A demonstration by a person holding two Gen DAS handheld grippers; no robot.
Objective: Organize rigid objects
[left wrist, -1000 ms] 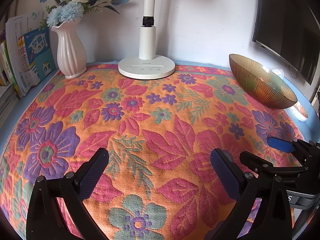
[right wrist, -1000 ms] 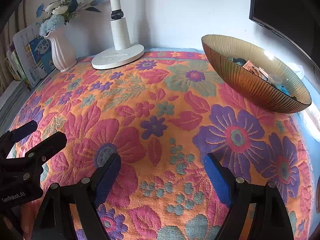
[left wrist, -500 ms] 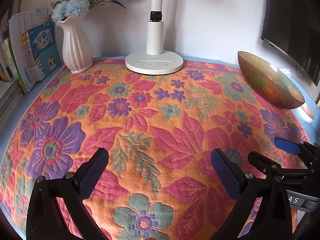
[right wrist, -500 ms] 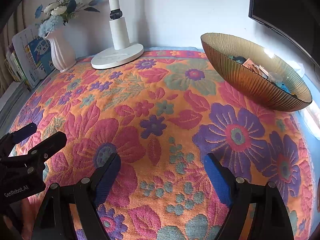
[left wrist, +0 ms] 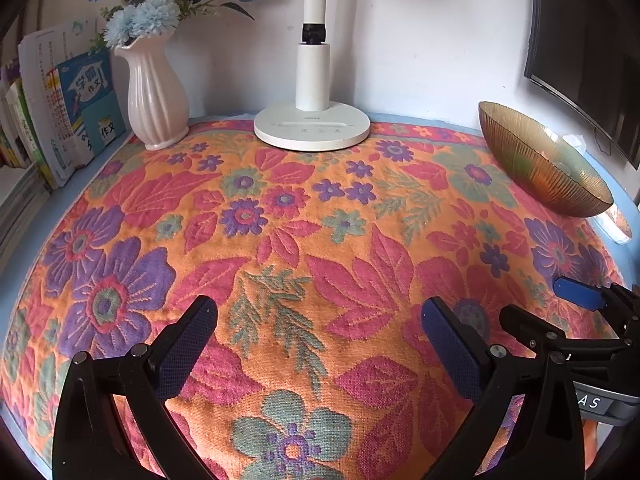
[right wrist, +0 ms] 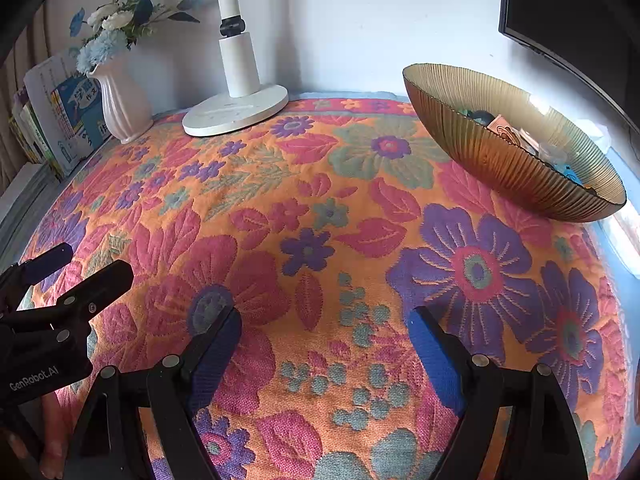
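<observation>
An amber ribbed glass bowl [right wrist: 508,148] stands at the back right of the flowered cloth; it also shows in the left wrist view [left wrist: 540,160]. Inside it lie several small objects [right wrist: 504,128], partly hidden by the rim. My left gripper [left wrist: 318,320] is open and empty, low over the near part of the cloth. My right gripper [right wrist: 324,334] is open and empty too, beside it to the right. Each shows in the other's view: the right one [left wrist: 560,312] and the left one [right wrist: 68,264].
A white lamp base [left wrist: 312,130] and a pink vase with flowers [left wrist: 156,88] stand at the back. Books [left wrist: 68,104] lean at the back left. A dark monitor [right wrist: 572,20] hangs above the bowl. The flowered cloth [left wrist: 320,240] covers the table.
The left wrist view has pulled back and tilted up slightly, so the lamp and vase sit lower in frame. Both grippers stay open. The right gripper has barely moved.
</observation>
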